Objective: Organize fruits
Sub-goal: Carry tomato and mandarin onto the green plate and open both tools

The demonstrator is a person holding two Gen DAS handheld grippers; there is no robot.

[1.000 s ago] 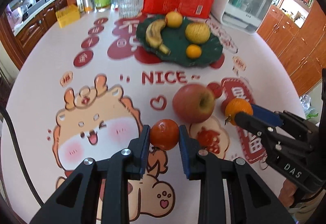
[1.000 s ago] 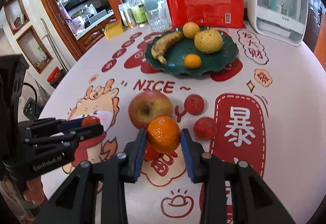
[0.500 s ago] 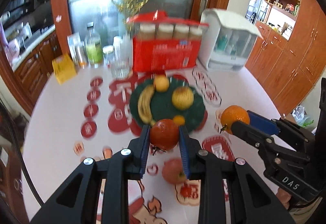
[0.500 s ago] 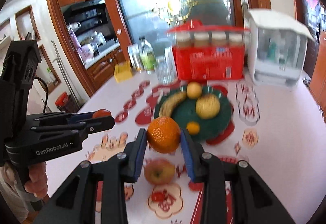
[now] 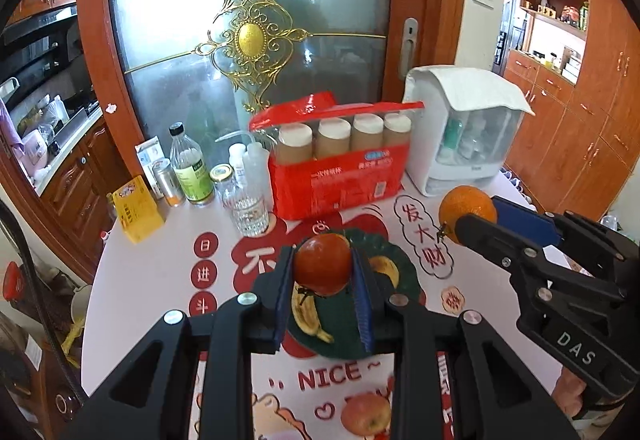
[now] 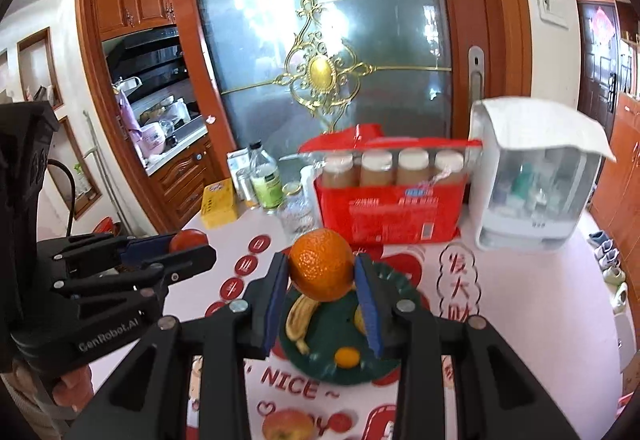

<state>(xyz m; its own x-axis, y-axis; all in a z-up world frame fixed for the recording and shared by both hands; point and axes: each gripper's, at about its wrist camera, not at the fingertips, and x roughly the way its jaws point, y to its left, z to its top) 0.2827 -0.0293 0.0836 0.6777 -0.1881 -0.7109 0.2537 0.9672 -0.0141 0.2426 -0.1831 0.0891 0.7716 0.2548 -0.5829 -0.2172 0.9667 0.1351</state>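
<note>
On our left, the left claw [image 5: 323,272] is clamped on a red-orange fruit [image 5: 323,269], most likely a tomato or persimmon, carried in the air. The green plate [image 5: 402,268] lies straight ahead of it and below, so we judge the coming move to be a short descent forward. The banana [image 5: 306,314] on that plate runs lengthwise roughly along our line of approach, on the plate's left side, and we would aim to set down clear of it.

To the right, the right claw [image 6: 322,280] is closed on an orange [image 6: 321,269], also aloft and directly over the same plate [image 6: 400,286]. Both claws sit about equally near the plate; we cannot tell which is closer.

Much of the plate is hidden behind fruit and fingers: the yellow fruit [image 5: 384,268] shows only partly, and the small orange [image 6: 346,357] appears in the right wrist view alone. An apple [image 5: 366,417] rests on the tabletop [image 5: 160,280] near the bottom edge, partly cut off.
</note>
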